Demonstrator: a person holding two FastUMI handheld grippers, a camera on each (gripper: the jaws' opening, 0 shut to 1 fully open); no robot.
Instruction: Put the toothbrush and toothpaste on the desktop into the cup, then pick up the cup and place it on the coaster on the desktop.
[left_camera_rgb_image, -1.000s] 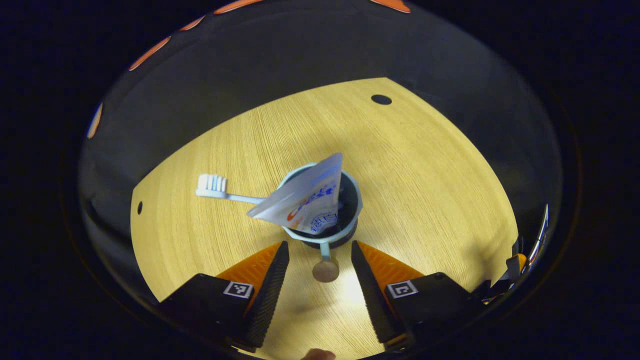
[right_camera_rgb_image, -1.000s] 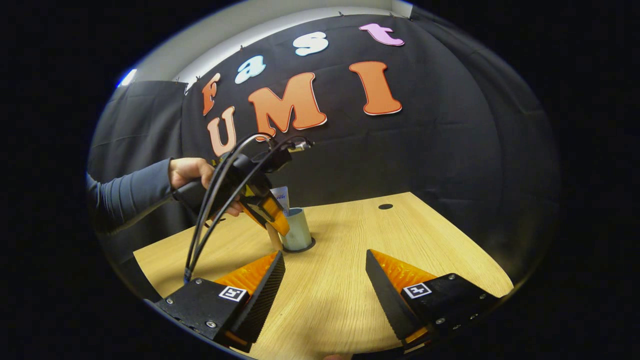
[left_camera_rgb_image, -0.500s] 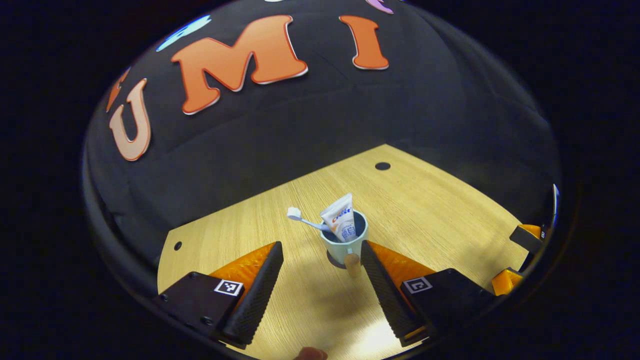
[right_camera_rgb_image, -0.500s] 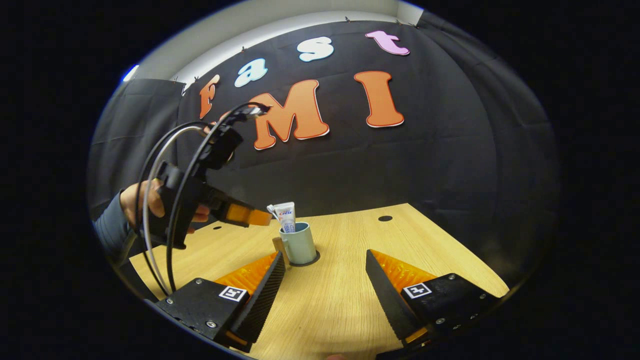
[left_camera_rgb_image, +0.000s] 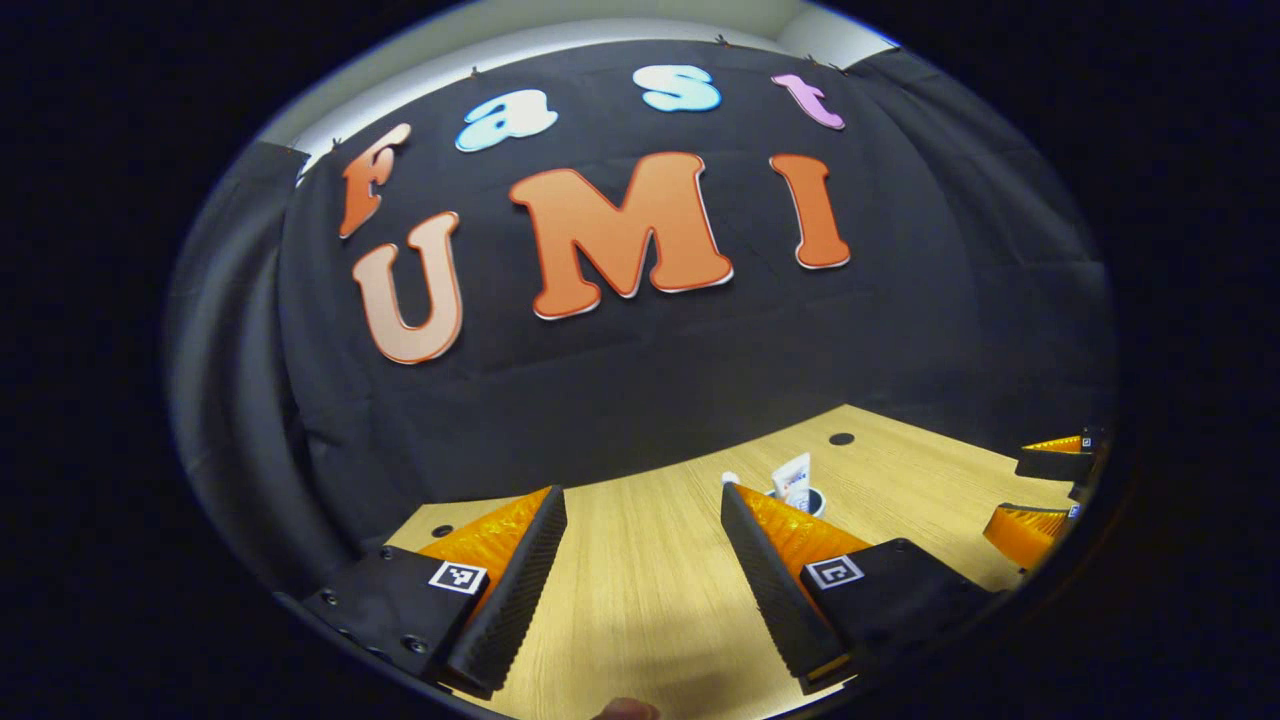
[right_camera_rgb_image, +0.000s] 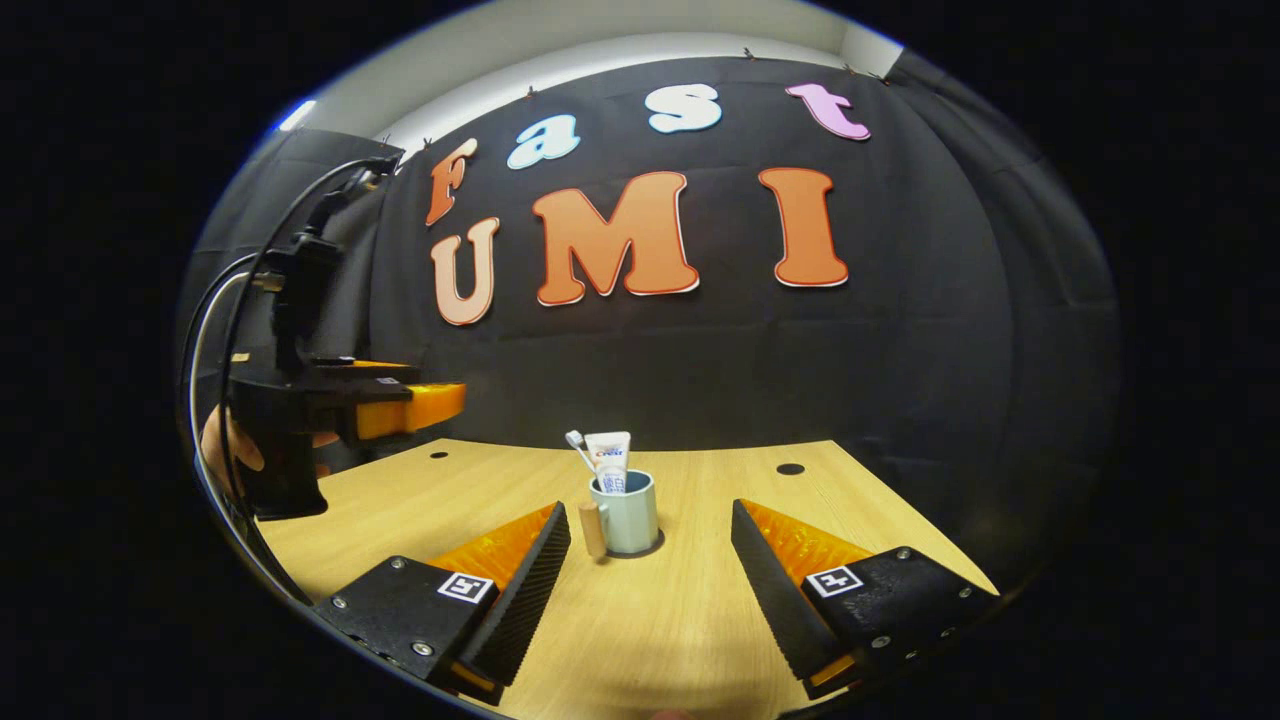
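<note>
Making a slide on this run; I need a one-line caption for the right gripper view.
Cup holding toothbrush and toothpaste stands on the desk between the open right tool.

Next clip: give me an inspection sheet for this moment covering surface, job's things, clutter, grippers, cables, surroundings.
Surface: wooden desktop, with round holes near its far edge.
Job's things: cup stands upright on the coaster, a dark disc under its base; toothbrush and toothpaste stand in it, sticking out above the rim.
Clutter: nothing seen.
Grippers: left gripper open, holding nothing, off to the cup's left; right gripper open, holding nothing, short of the cup.
Cables: black cables loop off the left gripper.
Surroundings: black cloth wall; a hand holds the left gripper.
</note>
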